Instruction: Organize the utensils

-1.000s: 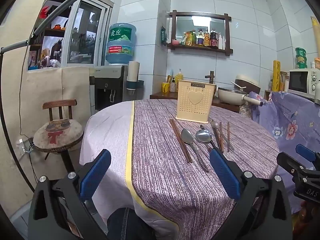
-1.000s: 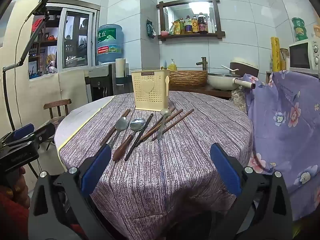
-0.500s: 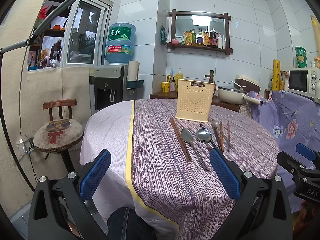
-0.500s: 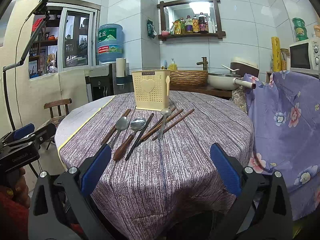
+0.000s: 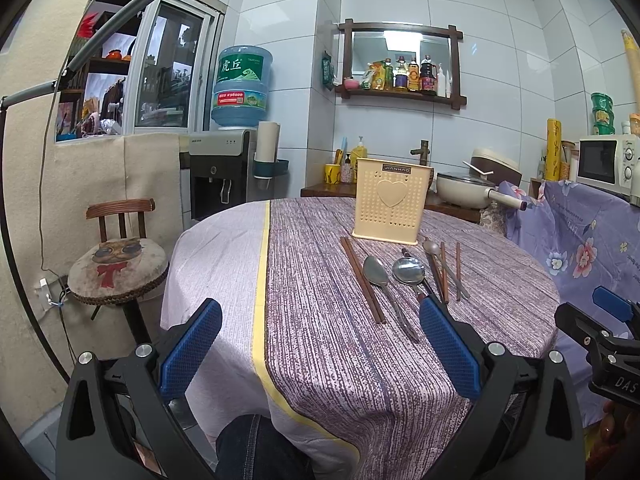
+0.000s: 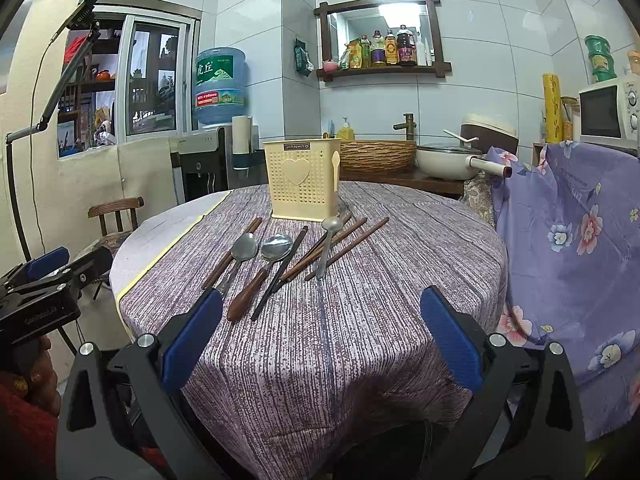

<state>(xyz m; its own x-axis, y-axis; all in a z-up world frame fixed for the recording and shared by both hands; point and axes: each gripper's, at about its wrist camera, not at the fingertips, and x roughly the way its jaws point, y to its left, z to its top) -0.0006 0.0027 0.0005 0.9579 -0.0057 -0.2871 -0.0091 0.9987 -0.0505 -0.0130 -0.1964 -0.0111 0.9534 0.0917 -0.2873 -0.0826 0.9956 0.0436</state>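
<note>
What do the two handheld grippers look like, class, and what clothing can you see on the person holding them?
Each gripper, left gripper and right gripper, has a black frame with silver bolts and two fingers faced with blue textured pads. The left gripper's body carries white lettering. A red sleeve shows at the left hand; dark denim covers a leg below.

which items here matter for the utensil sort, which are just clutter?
Job:
cream perforated plastic utensil holder
three metal spoons
brown wooden chopsticks
black chopsticks

Clutter:
blue water jug
white microwave
cream pan
wooden stool
</note>
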